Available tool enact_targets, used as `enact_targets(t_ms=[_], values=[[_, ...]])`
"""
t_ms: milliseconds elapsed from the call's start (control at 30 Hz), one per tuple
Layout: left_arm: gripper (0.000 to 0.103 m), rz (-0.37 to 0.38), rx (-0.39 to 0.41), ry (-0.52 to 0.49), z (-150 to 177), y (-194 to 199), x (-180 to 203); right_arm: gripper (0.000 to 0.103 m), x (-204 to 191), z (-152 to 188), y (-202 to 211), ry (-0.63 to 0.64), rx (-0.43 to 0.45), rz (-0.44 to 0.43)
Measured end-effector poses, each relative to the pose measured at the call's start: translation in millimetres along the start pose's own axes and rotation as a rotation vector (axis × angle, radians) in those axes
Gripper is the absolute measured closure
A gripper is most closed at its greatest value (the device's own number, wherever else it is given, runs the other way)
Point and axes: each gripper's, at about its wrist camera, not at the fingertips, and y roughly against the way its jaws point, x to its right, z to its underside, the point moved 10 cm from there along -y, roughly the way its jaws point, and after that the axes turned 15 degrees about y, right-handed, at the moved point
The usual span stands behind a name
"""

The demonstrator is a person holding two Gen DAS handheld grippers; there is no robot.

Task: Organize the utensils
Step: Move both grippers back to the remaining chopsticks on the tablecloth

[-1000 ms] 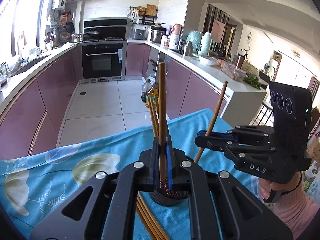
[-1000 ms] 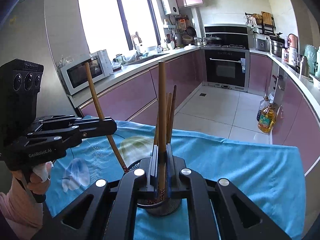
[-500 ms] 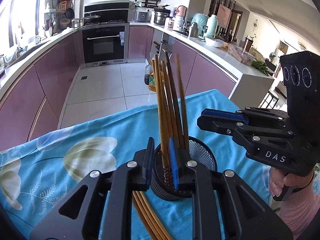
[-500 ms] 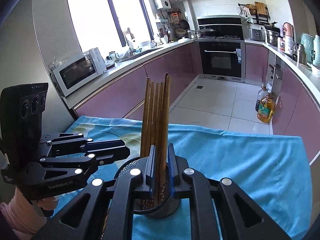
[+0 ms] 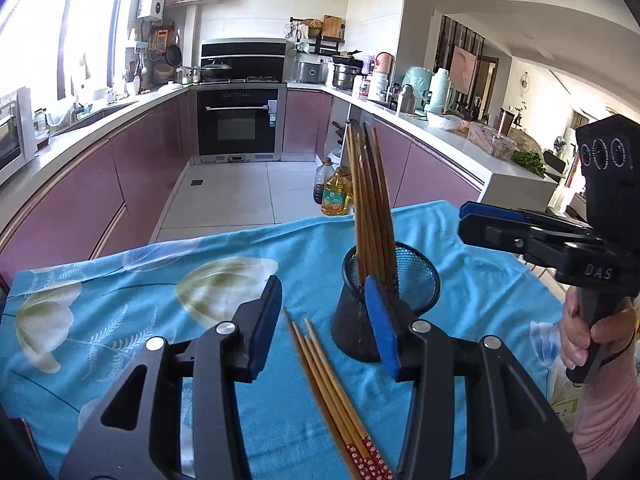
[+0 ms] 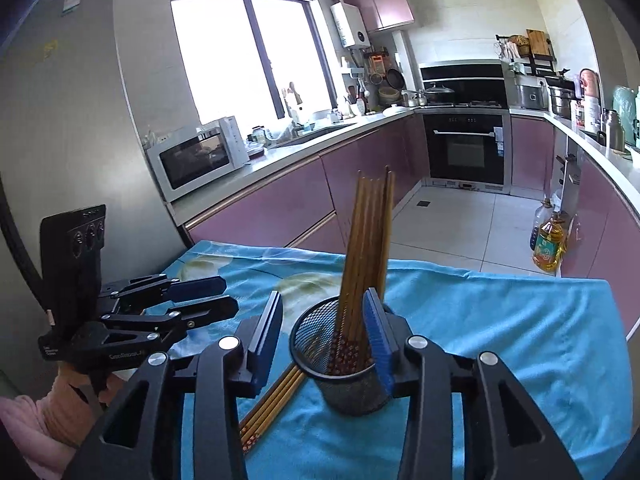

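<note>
Kitchen with pink cabinets, built-in oven at the back, a table under a blue flowered cloth [image 5: 120,320].

Left wrist view: left gripper [image 5: 324,320] has just been opening; jaws stand apart, nothing clamped. Between them on the cloth lie loose chopsticks [image 5: 324,372], about four, tips pointing away, red patterned ends toward the camera. Black mesh cup [image 5: 416,280] stands just behind the right-hand blue pad, which overlaps its near rim; whether they touch cannot be told. A bundle of chopsticks [image 5: 370,200] stands upright in the cup, roughly six, leaning slightly left. The right gripper [image 5: 472,224] comes in from the right edge, held by a hand [image 5: 588,340] in a pink sleeve, jaws apart and empty, off to the right of the cup. One oil bottle [image 5: 336,196] on the floor beyond the table.

Right wrist view: right gripper [image 6: 324,320] has also just been opening, nothing pressed between the pads. Cup [image 6: 316,340] sits just ahead of the jaws, the right-hand pad in front of its rim; the standing chopsticks [image 6: 368,232] rise between the two pads. Loose chopsticks [image 6: 276,404] lie on the cloth to the cup's left, about four. Left gripper [image 6: 224,296] at the left edge, jaws apart, empty. One microwave [image 6: 196,160] on the counter.
</note>
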Motion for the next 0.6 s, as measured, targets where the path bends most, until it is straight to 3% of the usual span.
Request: enact_targets(t_ms=[133,300,600], values=[[0.057,-0.056,-0.016,0.018,25,6,-22,0.058,-30,24,-8,0.022,-0.044,-0.062],[0.057,-0.091,-0.082,0.031,66,-1,-42,0.058,-56,72,-39,-0.001,-0.168,-0.107],[0.057,-0.134,-0.17,0.057,119,-14,-65,0.058,-78,116,-67,-0.017,-0.281,-0.093]])
